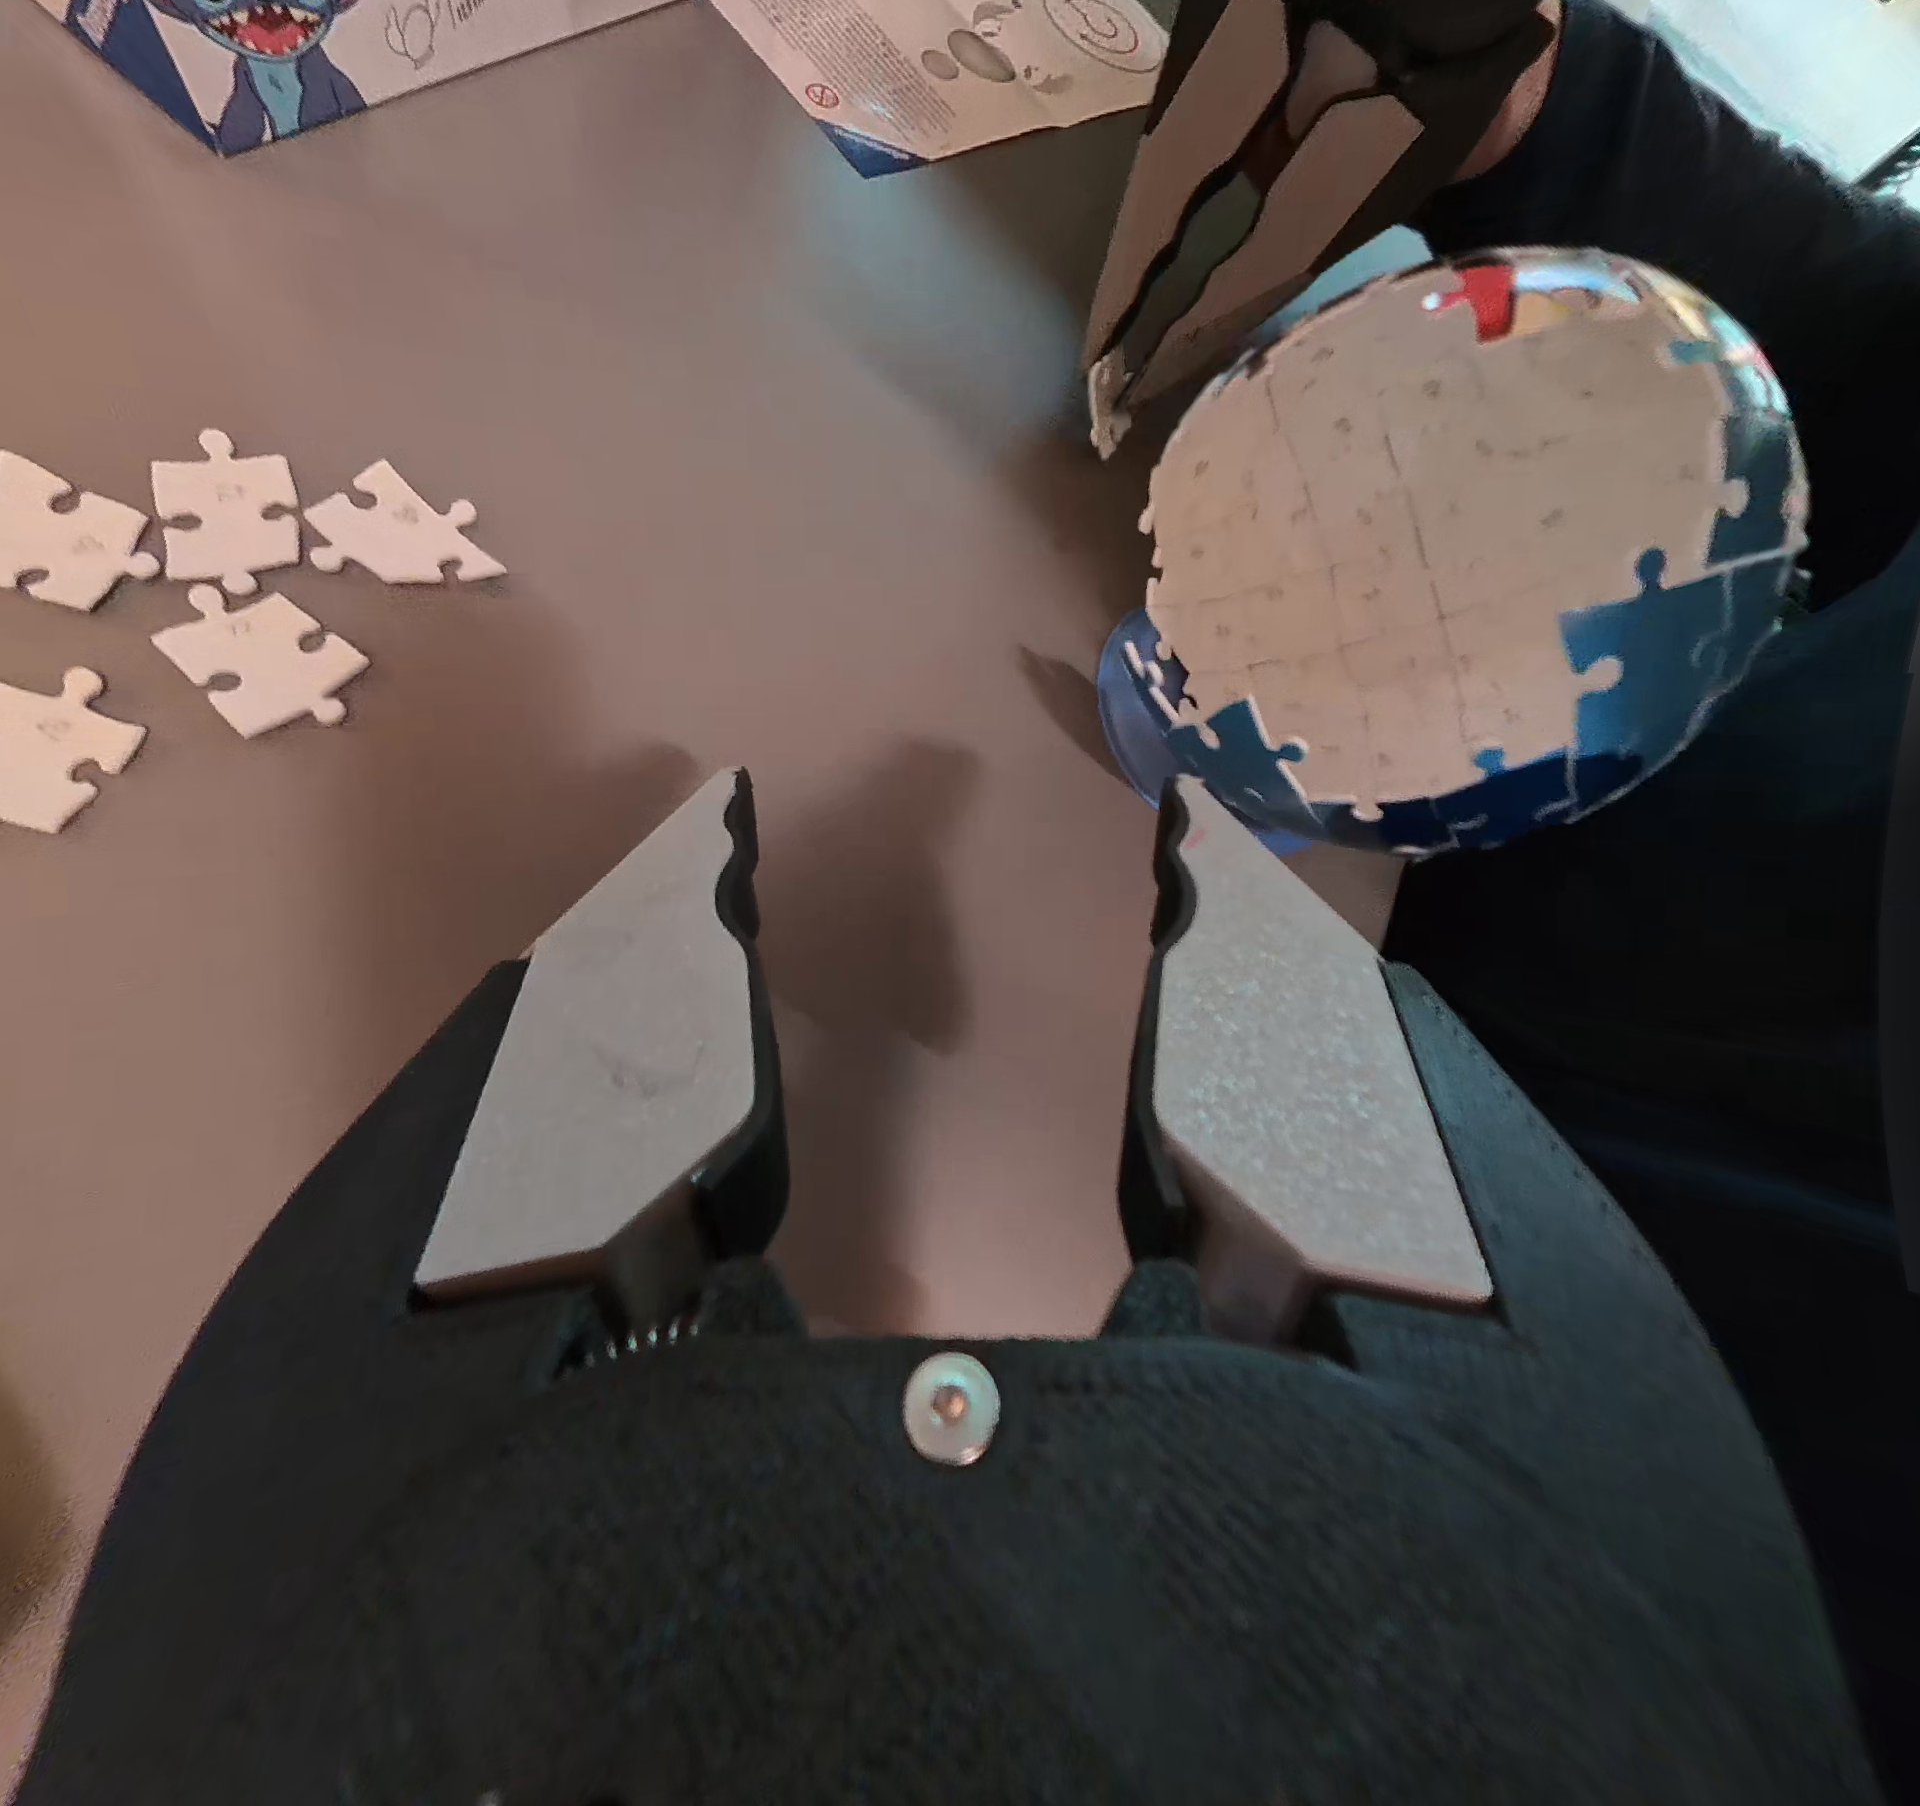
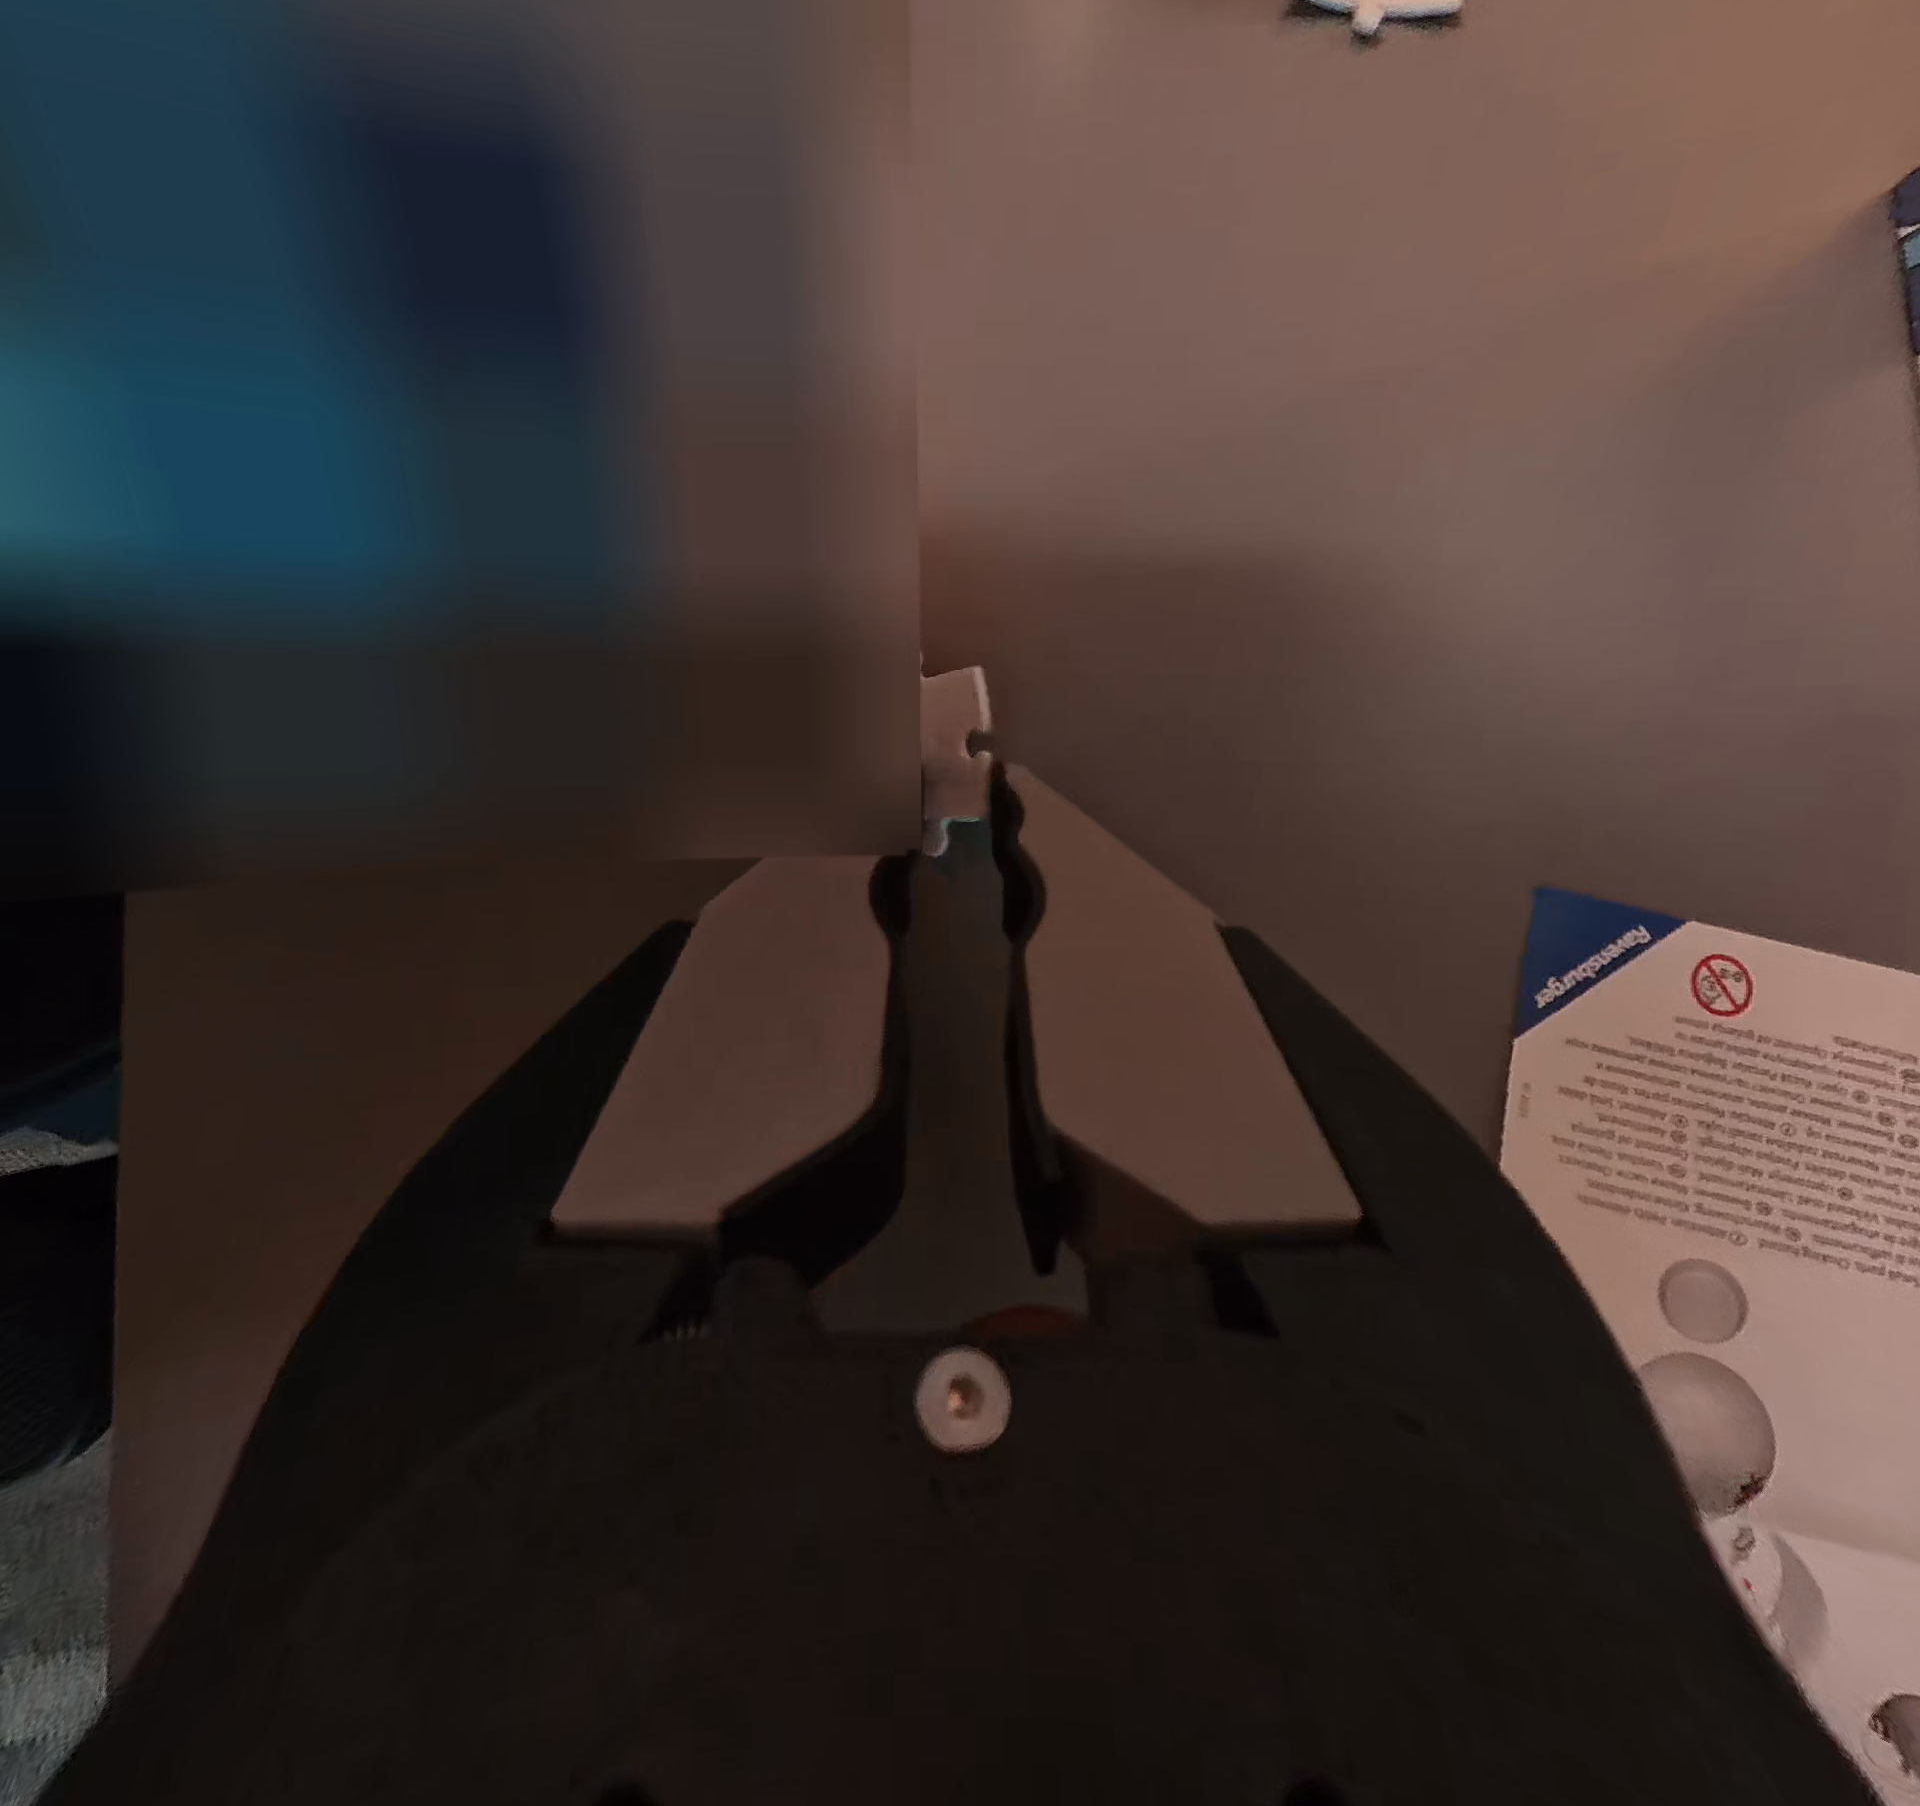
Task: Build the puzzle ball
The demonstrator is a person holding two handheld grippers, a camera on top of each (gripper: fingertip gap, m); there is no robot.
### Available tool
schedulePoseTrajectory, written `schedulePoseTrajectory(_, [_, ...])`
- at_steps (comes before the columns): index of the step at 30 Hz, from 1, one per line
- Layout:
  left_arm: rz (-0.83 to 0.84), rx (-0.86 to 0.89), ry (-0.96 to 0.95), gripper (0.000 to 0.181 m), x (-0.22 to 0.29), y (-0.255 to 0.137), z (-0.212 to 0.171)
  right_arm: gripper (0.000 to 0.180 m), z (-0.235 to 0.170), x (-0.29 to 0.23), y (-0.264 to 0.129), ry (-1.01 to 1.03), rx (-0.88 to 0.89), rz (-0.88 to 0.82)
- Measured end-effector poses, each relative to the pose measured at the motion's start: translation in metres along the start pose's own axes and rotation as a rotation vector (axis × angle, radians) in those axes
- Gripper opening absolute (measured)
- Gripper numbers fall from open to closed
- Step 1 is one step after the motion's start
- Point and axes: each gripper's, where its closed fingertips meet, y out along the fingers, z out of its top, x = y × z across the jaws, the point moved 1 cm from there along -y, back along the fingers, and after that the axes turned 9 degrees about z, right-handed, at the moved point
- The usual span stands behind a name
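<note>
The left gripper [image 1: 956, 800], black with grey finger pads, stands wide apart and empty at lower centre, above the brown table [image 1: 644, 322]. The right gripper [image 1: 1110, 406], upper right, is clamped on a small white puzzle piece [image 2: 954, 733]. Just beside it sits the half-built blue-and-white puzzle ball [image 1: 1455, 551]. Loose white pieces [image 1: 239, 603] lie at the left edge.

**Your two grippers**

Your left gripper [image 1: 956, 800] hangs low over the table with its fingers spread wide and nothing between them. Your right gripper [image 2: 961, 821] points down with its tips nearly together, pinching a small white piece [image 2: 956, 728] at the very end.
</note>
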Motion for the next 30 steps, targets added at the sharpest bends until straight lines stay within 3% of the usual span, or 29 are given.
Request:
schedulePoseTrajectory(2, [-0.014,0.009,-0.004,0.073,-0.003,0.003,0.007,0.000,0.004,0.003,-0.005,0.006,0.039,0.003])
schedulePoseTrajectory(13, [-0.103,0.028,0.073,0.057,0.001,0.036,0.045,0.000,0.032,0.020,-0.012,-0.043,0.045,0.044])
schedulePoseTrajectory(20, [-0.168,0.048,0.149,0.038,0.011,0.063,0.071,0.000,0.074,0.023,-0.007,-0.139,-0.014,0.164])
schedulePoseTrajectory(26, [-0.213,0.035,0.138,0.025,0.014,0.078,0.070,0.000,0.089,0.024,0.009,-0.169,-0.052,0.214])
schedulePoseTrajectory(30, [-0.186,0.066,0.166,0.002,0.012,0.080,0.070,0.000,0.094,0.027,0.012,-0.160,-0.040,0.222])
